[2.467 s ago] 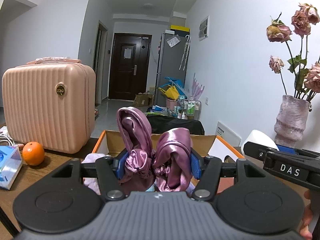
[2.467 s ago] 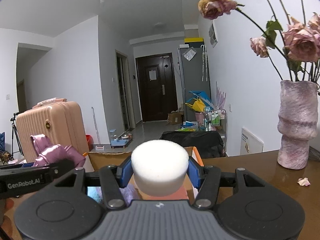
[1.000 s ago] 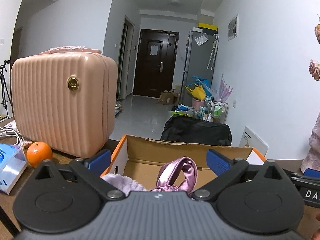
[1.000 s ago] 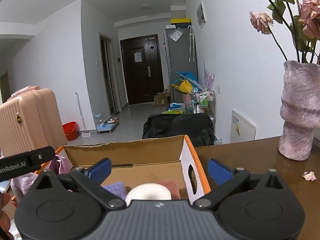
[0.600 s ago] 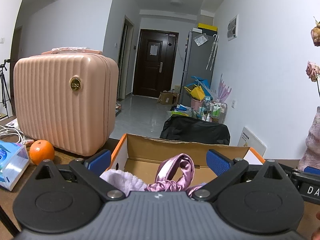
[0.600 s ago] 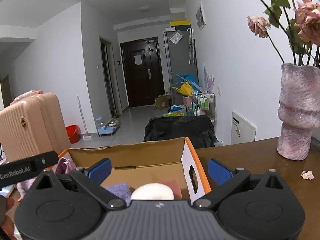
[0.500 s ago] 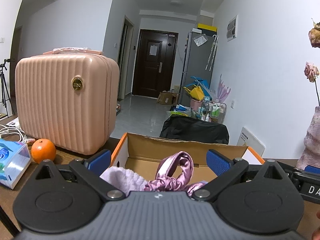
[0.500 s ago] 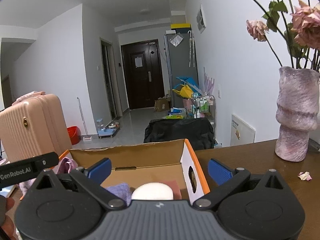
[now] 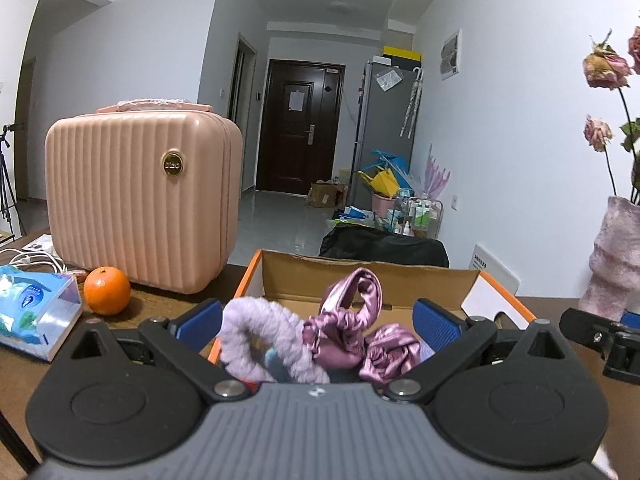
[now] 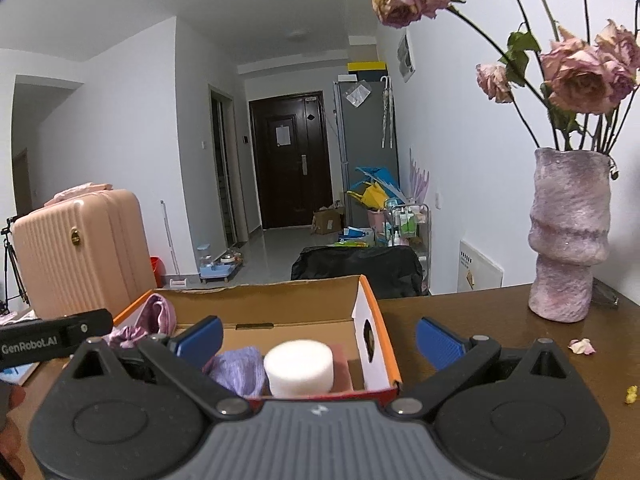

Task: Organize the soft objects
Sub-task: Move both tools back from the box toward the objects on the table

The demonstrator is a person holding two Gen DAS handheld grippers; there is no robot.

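Glossy satin scrunchie (image 9: 352, 332), fuzzy plush band (image 9: 260, 336), matt cardboard box (image 10: 280, 304), spongy white foam (image 10: 298, 368).

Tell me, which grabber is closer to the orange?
The left one. The left gripper hangs open over the box's left end, and the orange sits on the table just to its left. The right gripper is open over the box's right end, farther away.

A pink suitcase (image 9: 140, 204) stands on the counter (image 10: 500, 344) beside an orange (image 9: 107, 290); a vase (image 10: 568, 236) holds dried roses (image 10: 580, 72).
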